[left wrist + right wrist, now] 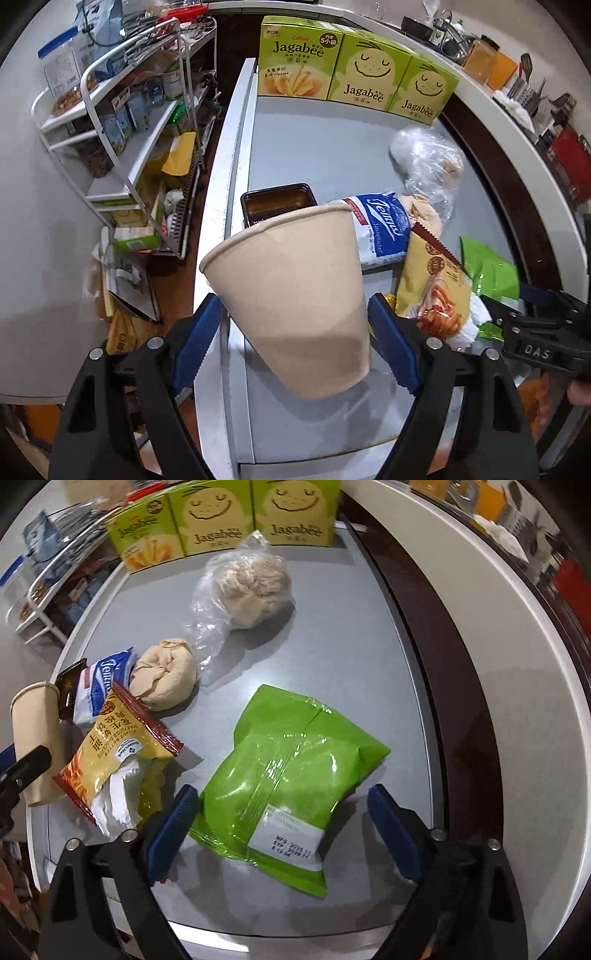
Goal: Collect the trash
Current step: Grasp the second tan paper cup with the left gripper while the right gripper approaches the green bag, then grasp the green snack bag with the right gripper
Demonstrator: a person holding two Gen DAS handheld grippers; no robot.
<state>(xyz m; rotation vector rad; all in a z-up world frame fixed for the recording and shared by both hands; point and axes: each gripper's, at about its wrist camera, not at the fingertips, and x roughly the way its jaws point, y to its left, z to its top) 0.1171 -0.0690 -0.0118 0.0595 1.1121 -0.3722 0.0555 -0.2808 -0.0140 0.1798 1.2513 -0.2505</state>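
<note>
1. Between the jaws of the left gripper sits a paper cup, tilted with its mouth up and to the left; the blue pads press its sides, so the jaws are clamped on it and it looks lifted off the grey tabletop.
2. Over at the right gripper, the jaws stand wide apart, astride the near end of a green snack bag that lies flat on the tabletop; the left pad is just beside the bag's edge, the right pad apart from it.
3. Just left of that bag lies a torn yellow wrapper with white paper spilling out, then a blue tissue pack, a crumpled brown wad and a dark tray.
4. Farther back is a clear plastic bag holding a pale lump, and three Jagabee boxes stand along the far edge.
5. My reading: the cup is collected and the green bag is next; the right jaws would need to lower and close on its crinkly, slippery film.
6. No bin shows in either view, the cup's inside is hidden, and whether its base touches the tabletop is unclear.
</note>
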